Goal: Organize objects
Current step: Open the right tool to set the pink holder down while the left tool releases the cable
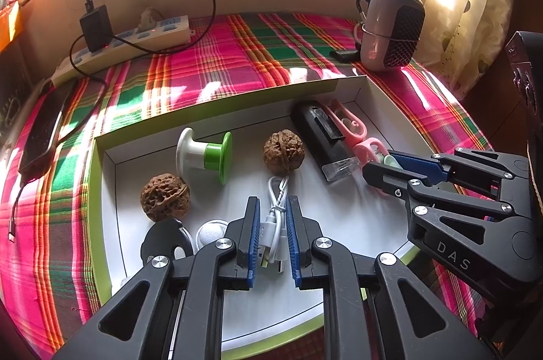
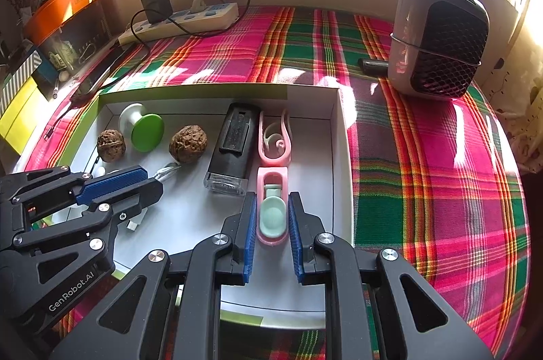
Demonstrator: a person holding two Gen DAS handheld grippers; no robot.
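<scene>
Both my grippers are down inside the white tray [image 1: 359, 95], which sits on a plaid cloth [image 1: 237, 54]. My left gripper [image 1: 273, 207] straddles the coiled white cable [image 1: 276, 214]; the pads stand close on either side of it, and I cannot tell whether they press on it. My right gripper [image 2: 271, 207] is clamped on the near end of the pink clip [image 2: 271, 214], pads against its sides. A second pink clip [image 2: 274, 139] lies just beyond it, beside the black lighter [image 2: 232, 146]. Two walnuts [image 1: 165, 197] [image 1: 284, 150] and a green-and-white spool [image 1: 207, 153] lie further left in the tray. Outside the tray: a power strip [image 1: 135, 37] with a black charger [image 1: 96, 27] at the back left, a small heater [image 1: 390, 27] at the back right.
</scene>
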